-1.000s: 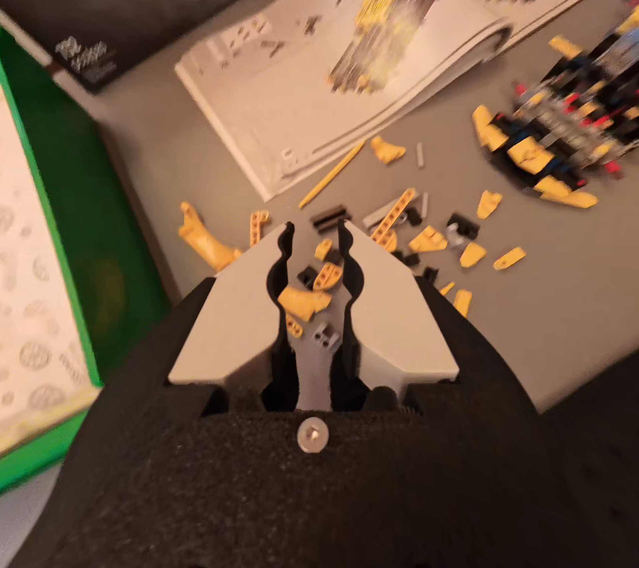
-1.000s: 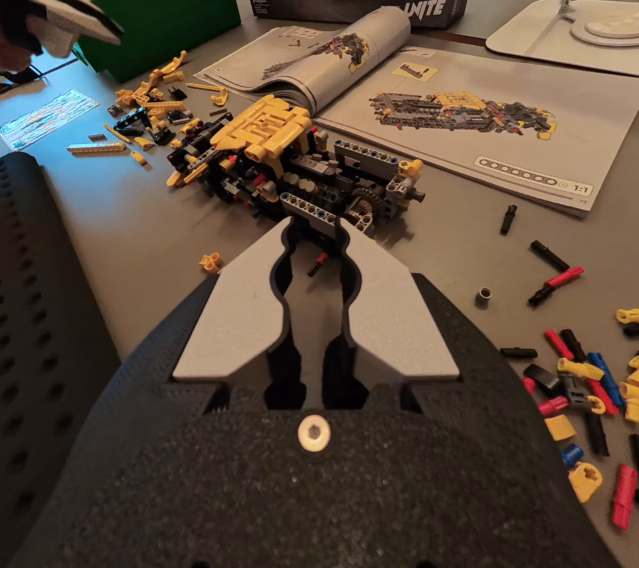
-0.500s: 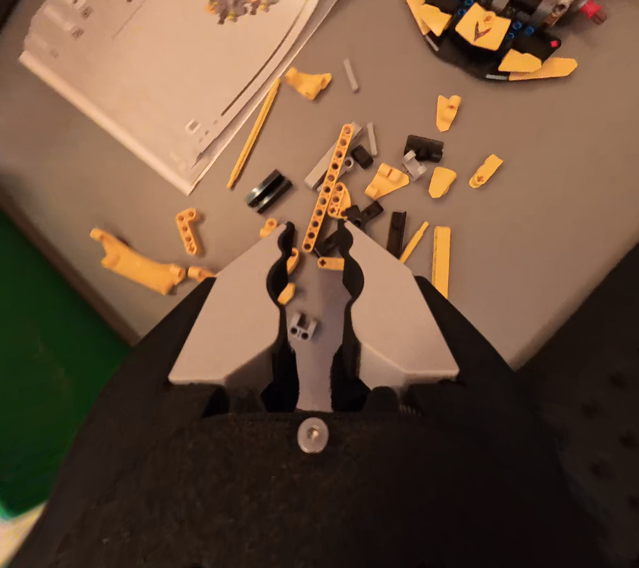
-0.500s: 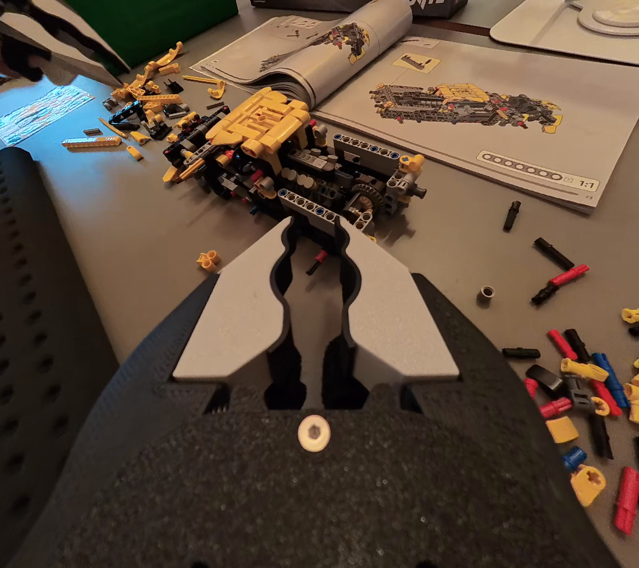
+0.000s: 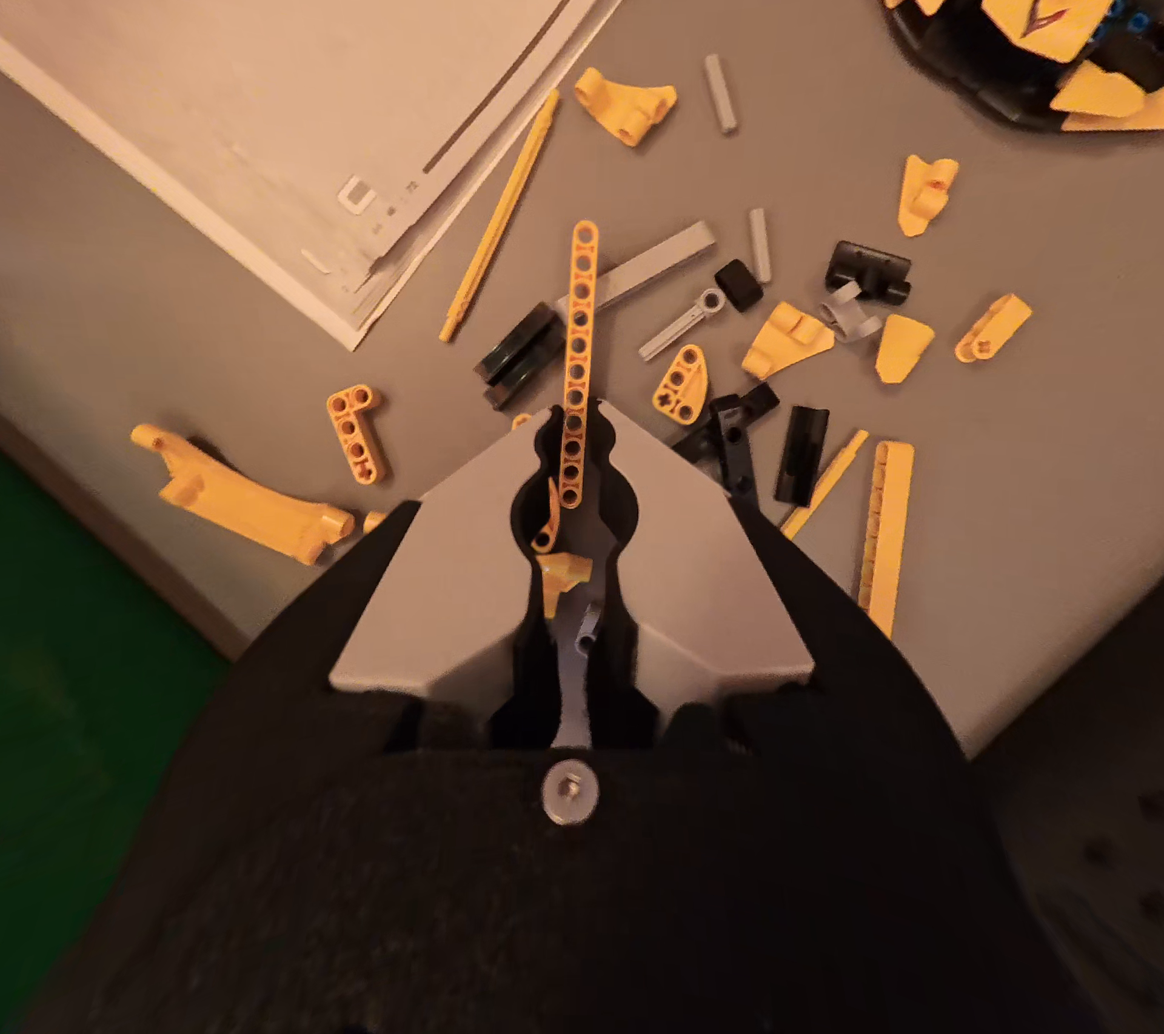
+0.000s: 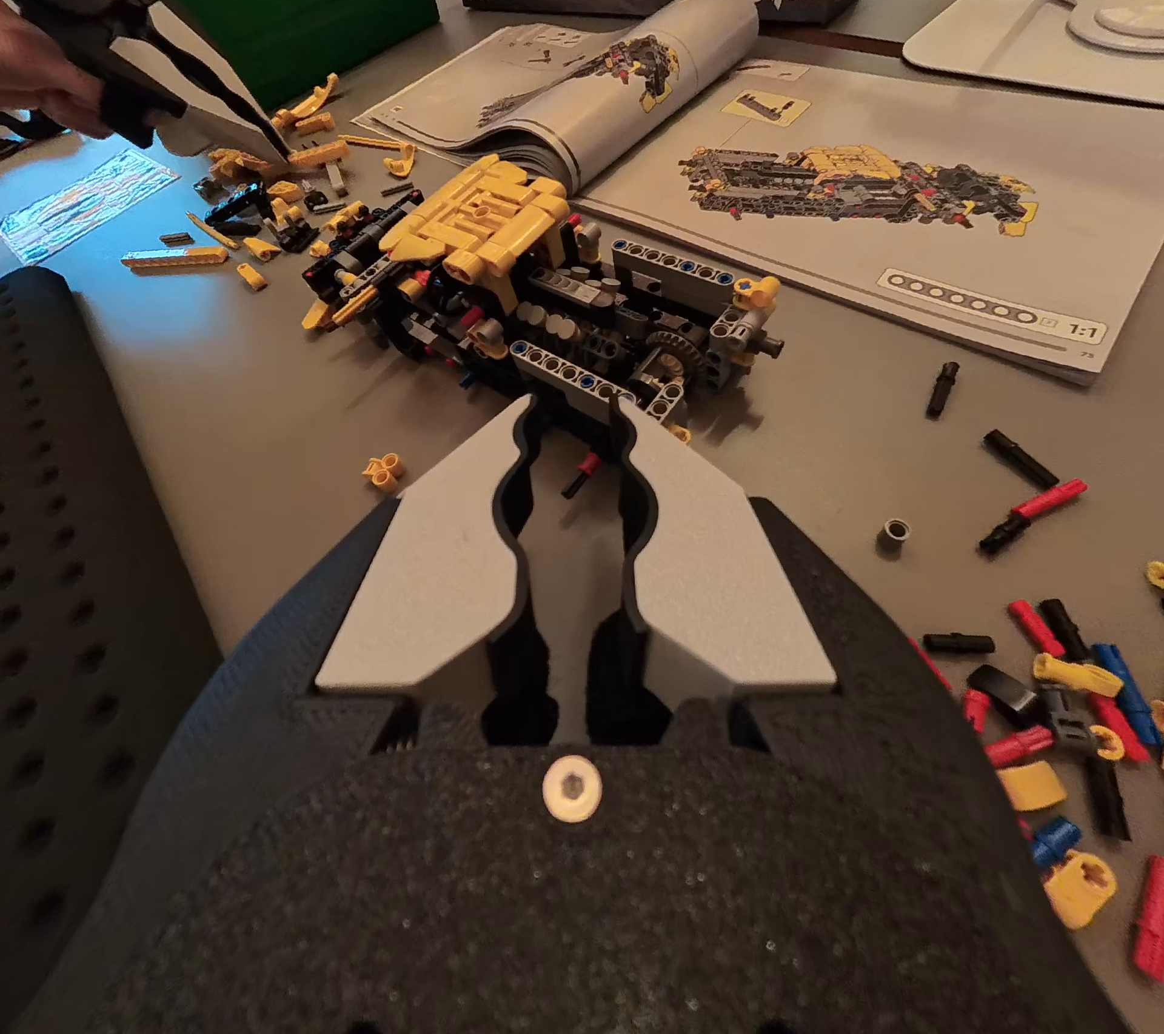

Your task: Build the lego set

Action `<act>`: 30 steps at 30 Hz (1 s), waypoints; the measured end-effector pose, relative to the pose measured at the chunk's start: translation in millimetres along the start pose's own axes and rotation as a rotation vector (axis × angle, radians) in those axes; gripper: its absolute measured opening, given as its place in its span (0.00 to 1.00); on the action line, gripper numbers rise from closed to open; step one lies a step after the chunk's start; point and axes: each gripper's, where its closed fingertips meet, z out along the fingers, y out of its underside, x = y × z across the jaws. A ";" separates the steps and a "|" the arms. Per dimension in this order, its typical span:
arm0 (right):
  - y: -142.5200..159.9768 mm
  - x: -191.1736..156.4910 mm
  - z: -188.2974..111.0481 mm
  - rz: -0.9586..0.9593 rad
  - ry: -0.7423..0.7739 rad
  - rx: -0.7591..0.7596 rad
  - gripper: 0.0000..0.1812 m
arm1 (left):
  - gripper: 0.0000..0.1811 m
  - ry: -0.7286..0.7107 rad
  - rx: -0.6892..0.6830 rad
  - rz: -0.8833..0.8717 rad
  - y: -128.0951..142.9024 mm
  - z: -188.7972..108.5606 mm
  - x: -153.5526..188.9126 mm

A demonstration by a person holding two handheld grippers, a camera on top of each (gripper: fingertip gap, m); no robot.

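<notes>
On the grey tabletop (image 5: 819, 172), the left edge of the left wrist view holds a long curved yellow panel piece (image 5: 239, 494) lying slantwise, with a small yellow L-shaped holed piece (image 5: 358, 432) just right of it. At centre the left gripper (image 5: 576, 413) has its jaws nearly together around the long thin yellow beam with a row of holes (image 5: 581, 336). The beam's long axis runs straight away from the camera, its far end resting across a flat grey bar (image 5: 655, 266); whether the tips truly pinch it is hard to tell. Right of it lie scattered yellow and black parts.

In the right wrist view, the half-built yellow and black car chassis (image 6: 535, 286) lies left-to-right, just beyond the right gripper (image 6: 573, 405), whose jaws stand apart and empty. An open instruction booklet (image 6: 882, 135) lies behind.
</notes>
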 end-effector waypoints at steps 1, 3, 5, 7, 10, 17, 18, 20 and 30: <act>0.4 -0.1 0.3 0.000 -0.001 -0.002 0.11 | 0.04 -0.009 -0.005 -0.011 1.7 -0.7 -1.3; 1.0 -0.4 0.6 0.001 -0.003 -0.005 0.11 | 0.04 0.002 -0.018 -0.010 3.9 -1.4 3.0; 1.0 -0.8 0.6 0.003 -0.006 -0.005 0.11 | 0.08 -0.026 -0.037 0.026 3.4 0.2 3.5; 1.3 -1.1 0.6 0.004 -0.009 -0.006 0.11 | 0.16 -0.037 -0.002 0.100 -8.1 1.5 8.4; 1.8 -1.7 1.0 0.004 -0.012 -0.009 0.11 | 0.09 0.015 0.085 0.284 -32.7 0.4 24.8; 2.6 -2.4 0.6 0.004 -0.013 -0.011 0.11 | 0.09 0.234 -0.080 0.440 -29.1 10.5 38.3; 2.9 -2.3 0.7 0.004 -0.013 -0.012 0.11 | 0.09 0.261 -0.097 0.447 -26.9 12.5 40.2; 3.6 -2.7 1.4 0.004 -0.016 -0.017 0.11 | 0.09 0.309 -0.134 0.446 -21.6 16.9 44.4; -1.1 -1.6 -0.9 0.004 -0.012 0.008 0.10 | 0.04 0.274 0.032 0.405 -54.4 -5.8 60.6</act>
